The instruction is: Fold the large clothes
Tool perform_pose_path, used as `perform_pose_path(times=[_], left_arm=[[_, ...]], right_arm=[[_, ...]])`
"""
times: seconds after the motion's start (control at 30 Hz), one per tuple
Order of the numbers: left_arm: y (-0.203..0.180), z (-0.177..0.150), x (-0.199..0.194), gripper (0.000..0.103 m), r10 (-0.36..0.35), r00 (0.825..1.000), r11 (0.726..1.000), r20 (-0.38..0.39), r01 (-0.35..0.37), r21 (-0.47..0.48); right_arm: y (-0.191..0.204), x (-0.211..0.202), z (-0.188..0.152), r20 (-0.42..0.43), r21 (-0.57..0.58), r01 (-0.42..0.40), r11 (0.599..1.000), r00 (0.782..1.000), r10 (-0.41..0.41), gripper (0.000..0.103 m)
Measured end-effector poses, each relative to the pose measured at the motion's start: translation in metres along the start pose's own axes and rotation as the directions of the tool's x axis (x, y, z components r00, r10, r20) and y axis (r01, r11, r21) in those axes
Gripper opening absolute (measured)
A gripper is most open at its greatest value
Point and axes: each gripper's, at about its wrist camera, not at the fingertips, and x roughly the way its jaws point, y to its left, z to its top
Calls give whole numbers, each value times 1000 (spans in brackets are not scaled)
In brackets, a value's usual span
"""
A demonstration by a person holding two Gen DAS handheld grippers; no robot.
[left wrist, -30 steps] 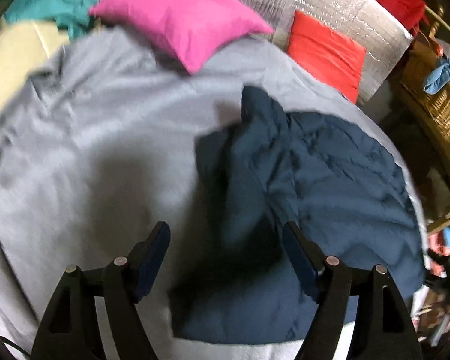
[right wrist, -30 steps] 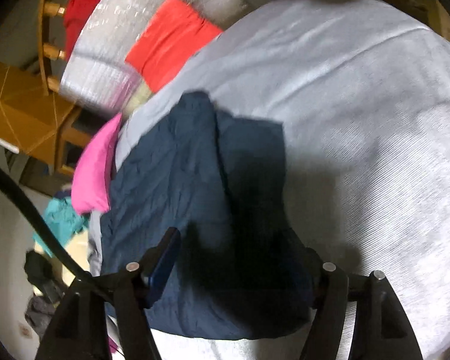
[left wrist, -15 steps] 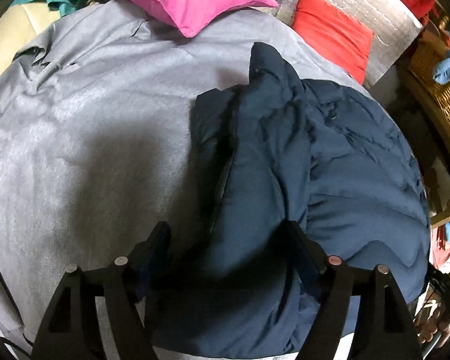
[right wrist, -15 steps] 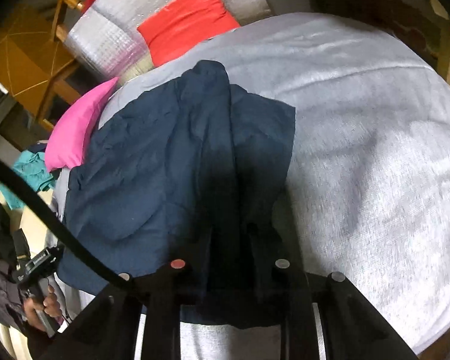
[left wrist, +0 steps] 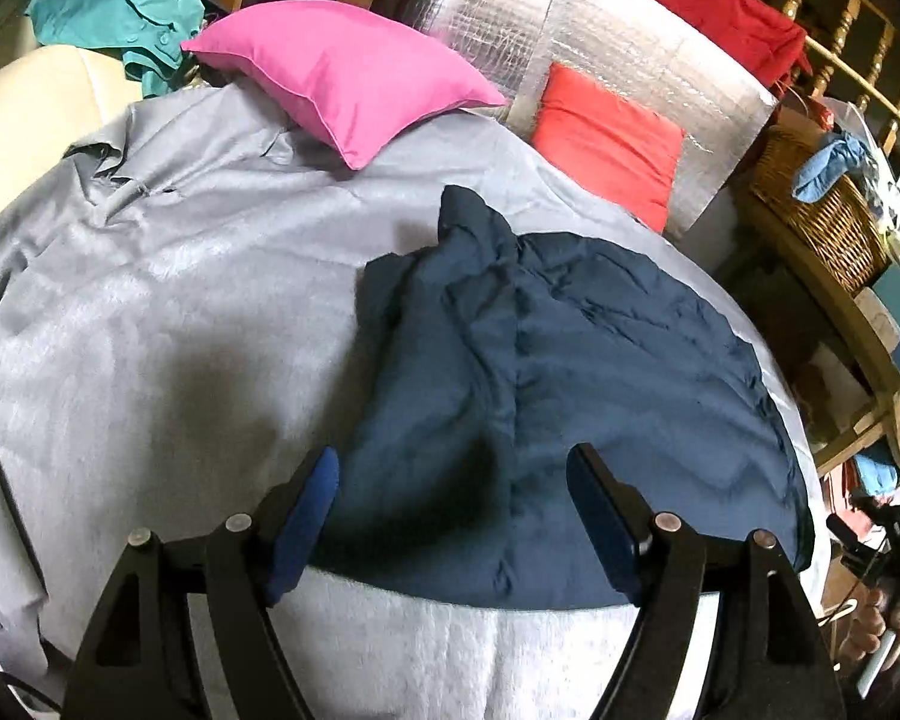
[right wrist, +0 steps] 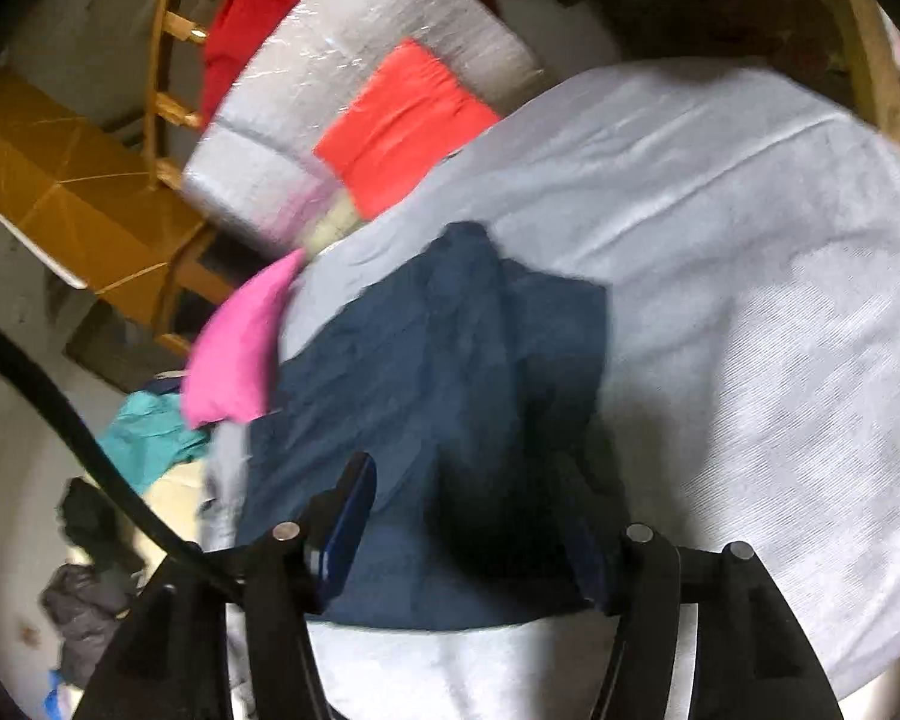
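Left claw [left wrist: 450, 516]: jaws spread wide, nothing pinched, hovering over the near hem of the navy jacket [left wrist: 570, 372]. Width is about what it was a second ago.

Right claw [right wrist: 468, 528]: jaws have just been opening. Half a second back they were nearly closed with jacket fabric bunched between them; now they stand apart and the pads press on nothing, cloth only lying below. View is motion-blurred, so the exact clearance is unclear.

What changed: a second ago the jacket lay broad with one narrow flap on the left side. It now carries a thick layer folded in along the left, with a raised ridge running up to a peak at the far end. Both claws have backed off the garment.

My read: a side or sleeve fold was just laid and let go. Jacket is still long, so a crosswise fold, hem toward collar, probably comes next. Padded fabric looks springy and may creep open.

Location: jacket sits on the grey bed cover [left wrist: 150, 312], right of centre in the left view, near edge close to the foot of the bed.

Count:
- navy jackets: 1
- claws: 2, both empty
- pink pillow [left wrist: 342, 72]: 1
- red pillow [left wrist: 606, 138]: 1
- silver foil panel [left wrist: 618, 42]: 1
- teal garment [left wrist: 120, 6]: 1, off the bed
- wicker basket [left wrist: 822, 204]: 1
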Motion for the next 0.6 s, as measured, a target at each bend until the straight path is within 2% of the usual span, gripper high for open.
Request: perform_pose_path(times=[0.07,0.13,0.17,0.23,0.3,0.33,0.43,0.53,0.6], left_arm=[[-4,-7,0,79,-13,1000,1000,-7,14,5],[-8,-12,7,79,8,999,1000,-32,-8,18],[-8,-13,10,79,27,999,999,-43,-26,23],[-8,-15,19,79,59,996,998,-65,-57,32],[-9,-18,37,79,117,986,992,-117,-110,60],[-9,-19,47,79,136,980,990,-148,-127,68],[-16,-20,53,80,186,972,980,-144,-172,104],[-16,-22,45,80,187,973,980,-135,-174,99],[-14,-27,32,80,173,978,983,-114,-164,87]], right_arm=[[6,5,-9,-40,-8,-48,999,998,47,63],[5,14,-19,-89,14,-60,998,994,61,63],[3,19,-22,-114,25,-44,999,992,46,63],[-5,38,-23,-146,42,41,998,989,-34,62],[-19,55,-22,-194,90,91,992,978,-72,50],[-24,60,-20,-210,116,93,989,975,-67,49],[-26,62,-17,-212,139,83,987,976,-52,50],[-20,56,-17,-190,128,65,990,981,-40,52],[-15,46,-18,-173,107,34,994,985,-15,60]])
